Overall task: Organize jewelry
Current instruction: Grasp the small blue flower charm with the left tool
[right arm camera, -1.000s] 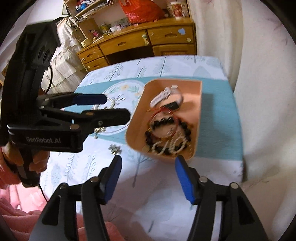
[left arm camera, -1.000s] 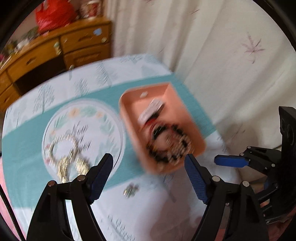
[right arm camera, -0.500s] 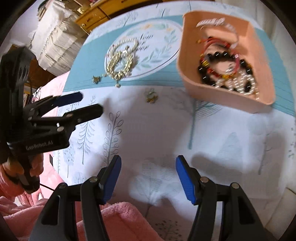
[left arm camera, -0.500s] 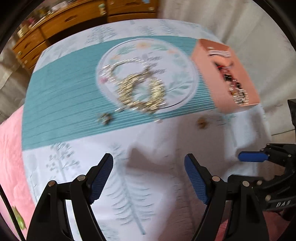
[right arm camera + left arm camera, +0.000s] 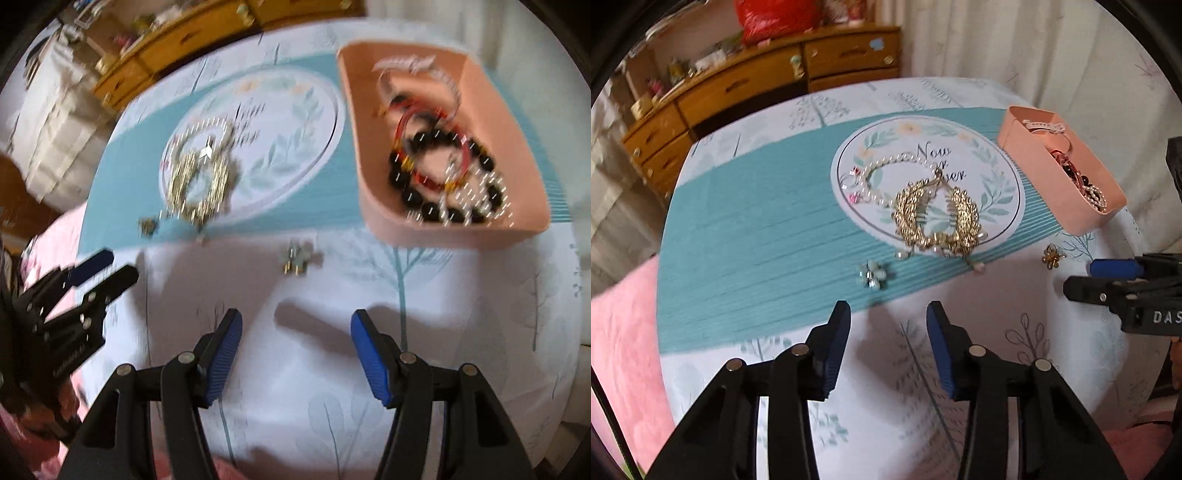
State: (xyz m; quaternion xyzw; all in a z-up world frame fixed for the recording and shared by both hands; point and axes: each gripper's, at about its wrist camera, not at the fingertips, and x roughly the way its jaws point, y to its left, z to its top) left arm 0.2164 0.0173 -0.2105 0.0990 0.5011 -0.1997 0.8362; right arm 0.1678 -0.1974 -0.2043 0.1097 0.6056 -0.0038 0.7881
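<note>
The left gripper (image 5: 888,314), jaws closing on nothing, points at the small pale-green flower-shaped earring (image 5: 873,274) just above its tips on the teal cloth. The right gripper (image 5: 295,328) hangs open, nearer the gold flower earring (image 5: 296,258); the pink plastic tray (image 5: 454,230) sits upper right.

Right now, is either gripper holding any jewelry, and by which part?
Nothing is held. The left gripper is closing on empty air short of the flower earring; the right gripper stands open and empty.
</note>
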